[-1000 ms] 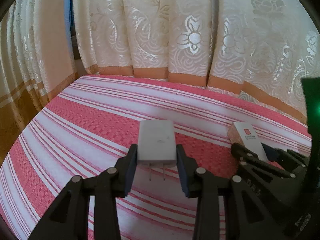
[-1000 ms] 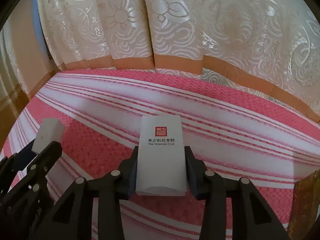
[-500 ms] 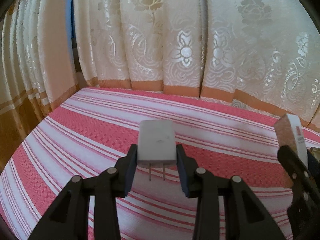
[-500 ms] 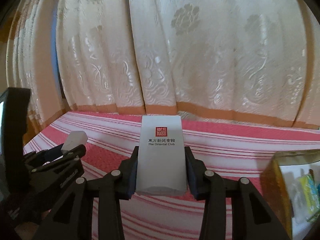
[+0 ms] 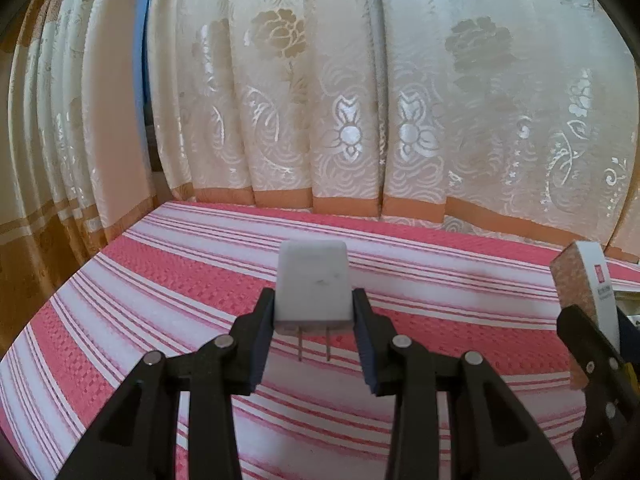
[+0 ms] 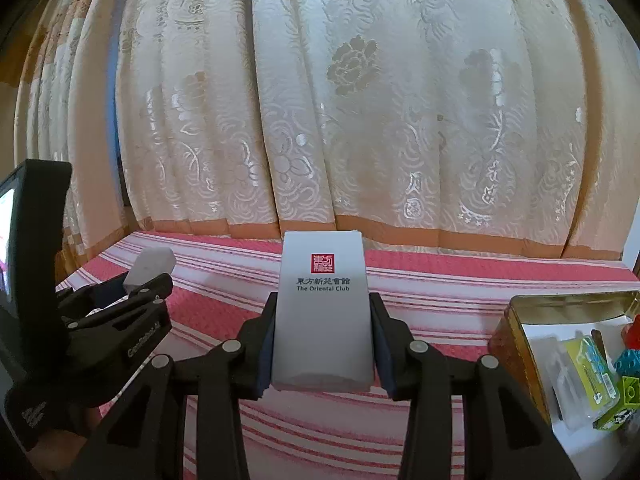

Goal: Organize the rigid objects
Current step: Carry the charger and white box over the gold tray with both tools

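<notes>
Charger, white with prongs pointing back at the camera, is clamped in the left gripper above the striped cloth. Right gripper grasps a white box, held beside an open gold tin of small items.

Cream floral curtains behind a pink striped cloth

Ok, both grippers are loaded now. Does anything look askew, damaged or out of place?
Nothing stands out. The left gripper holds the white charger squarely, prongs pointing back. The right gripper holds the white Oriental Club box upright and straight. The gold tin at the right sits open with small items inside, nothing spilled on the striped cloth.
</notes>
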`<state>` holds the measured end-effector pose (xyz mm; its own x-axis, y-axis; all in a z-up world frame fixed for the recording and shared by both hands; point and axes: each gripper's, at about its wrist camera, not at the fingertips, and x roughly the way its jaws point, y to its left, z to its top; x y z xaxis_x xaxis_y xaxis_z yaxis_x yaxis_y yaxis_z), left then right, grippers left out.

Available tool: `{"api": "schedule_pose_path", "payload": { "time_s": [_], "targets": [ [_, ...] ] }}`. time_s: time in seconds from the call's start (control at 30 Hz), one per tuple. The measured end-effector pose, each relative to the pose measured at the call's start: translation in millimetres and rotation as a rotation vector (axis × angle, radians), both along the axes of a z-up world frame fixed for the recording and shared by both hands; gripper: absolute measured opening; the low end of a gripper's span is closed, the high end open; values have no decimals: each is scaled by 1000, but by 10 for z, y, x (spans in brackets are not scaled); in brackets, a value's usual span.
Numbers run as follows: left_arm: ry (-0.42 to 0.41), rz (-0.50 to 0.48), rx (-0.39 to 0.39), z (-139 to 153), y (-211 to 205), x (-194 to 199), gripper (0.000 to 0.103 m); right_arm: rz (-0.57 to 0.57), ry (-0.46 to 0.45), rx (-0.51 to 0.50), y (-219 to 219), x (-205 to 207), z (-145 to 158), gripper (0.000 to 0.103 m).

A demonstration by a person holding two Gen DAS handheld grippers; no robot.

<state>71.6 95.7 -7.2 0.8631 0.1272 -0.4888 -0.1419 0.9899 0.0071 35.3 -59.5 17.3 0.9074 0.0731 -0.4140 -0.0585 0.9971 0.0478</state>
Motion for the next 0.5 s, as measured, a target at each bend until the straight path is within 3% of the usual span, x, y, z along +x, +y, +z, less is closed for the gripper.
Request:
{"api": "schedule_pose_path", "payload": {
  "time_s": [0.5],
  "targets": [
    [-20, -12, -20, 4, -103, -204, 37, 4, 0, -5, -106, -217, -8, 44]
  ]
}}
